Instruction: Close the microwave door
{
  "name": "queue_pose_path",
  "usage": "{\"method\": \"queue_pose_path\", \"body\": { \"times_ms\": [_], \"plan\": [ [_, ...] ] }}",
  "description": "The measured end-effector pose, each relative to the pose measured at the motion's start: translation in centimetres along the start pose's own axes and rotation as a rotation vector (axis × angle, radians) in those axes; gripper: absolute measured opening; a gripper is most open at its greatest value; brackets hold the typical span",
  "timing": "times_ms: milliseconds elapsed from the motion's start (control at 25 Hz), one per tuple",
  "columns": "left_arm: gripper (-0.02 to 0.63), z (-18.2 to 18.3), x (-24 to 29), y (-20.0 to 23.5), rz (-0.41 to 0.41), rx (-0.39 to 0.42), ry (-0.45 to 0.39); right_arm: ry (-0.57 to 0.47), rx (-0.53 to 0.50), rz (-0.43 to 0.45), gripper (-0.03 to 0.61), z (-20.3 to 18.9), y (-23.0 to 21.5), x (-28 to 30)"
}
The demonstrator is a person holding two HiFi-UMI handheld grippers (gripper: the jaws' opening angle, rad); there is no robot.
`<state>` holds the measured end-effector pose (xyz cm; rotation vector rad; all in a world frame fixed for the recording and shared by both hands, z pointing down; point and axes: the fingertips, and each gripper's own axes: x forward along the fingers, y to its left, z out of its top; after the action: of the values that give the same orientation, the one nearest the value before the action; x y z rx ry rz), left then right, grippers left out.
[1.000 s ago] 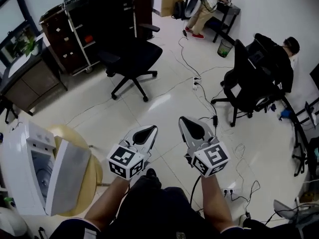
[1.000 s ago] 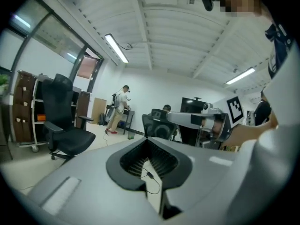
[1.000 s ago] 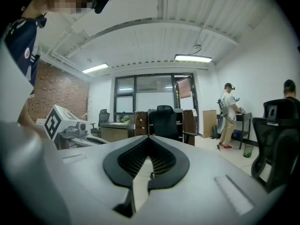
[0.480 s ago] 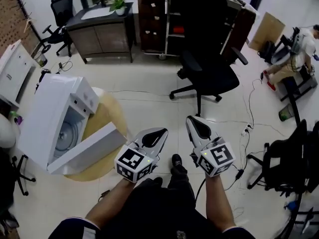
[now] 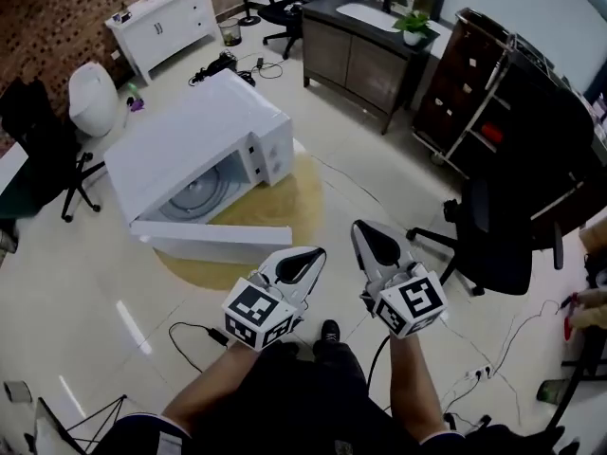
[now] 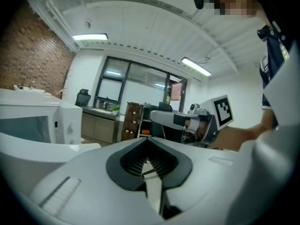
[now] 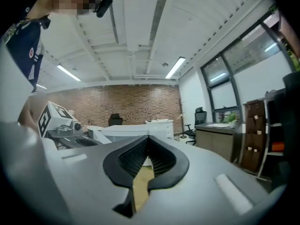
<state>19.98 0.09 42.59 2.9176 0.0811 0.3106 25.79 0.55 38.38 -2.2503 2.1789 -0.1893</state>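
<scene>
Nearest, the left gripper [image 5: 309,256] and right gripper [image 5: 367,232] are side by side above the floor, each with its jaws pressed together and nothing between them. Beyond them the white microwave [image 5: 204,136] sits on a low round table [image 5: 299,202]. Its door [image 5: 213,229] hangs open toward the table's near edge. Farther right stands a black office chair [image 5: 493,245].

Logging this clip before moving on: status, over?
Left gripper and right gripper shut, empty, short of the microwave. Door open, untouched. Path to door looks clear.
</scene>
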Motion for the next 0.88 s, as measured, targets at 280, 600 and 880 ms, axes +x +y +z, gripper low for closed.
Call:
{"method": "queue_pose_path", "body": {
  "times_ms": [280, 600, 880],
  "plan": [
    [0.011, 0.4, -4.7, 3.3, 0.317, -0.050, -0.091, 0.032, -0.051, 0.352, 0.002, -0.2, 5.6, 5.9],
    [0.011, -1.3, -12.5, 5.5, 0.600, -0.107, -0.128, 0.065, -0.187, 0.451, 0.124, -1.9, 10.8, 7.6],
    [0.011, -2.8, -14.9, 6.9, 0.660, -0.140, -0.124, 0.164, -0.333, 0.413, 0.184, -4.6, 11.5, 8.4]
  ]
}}
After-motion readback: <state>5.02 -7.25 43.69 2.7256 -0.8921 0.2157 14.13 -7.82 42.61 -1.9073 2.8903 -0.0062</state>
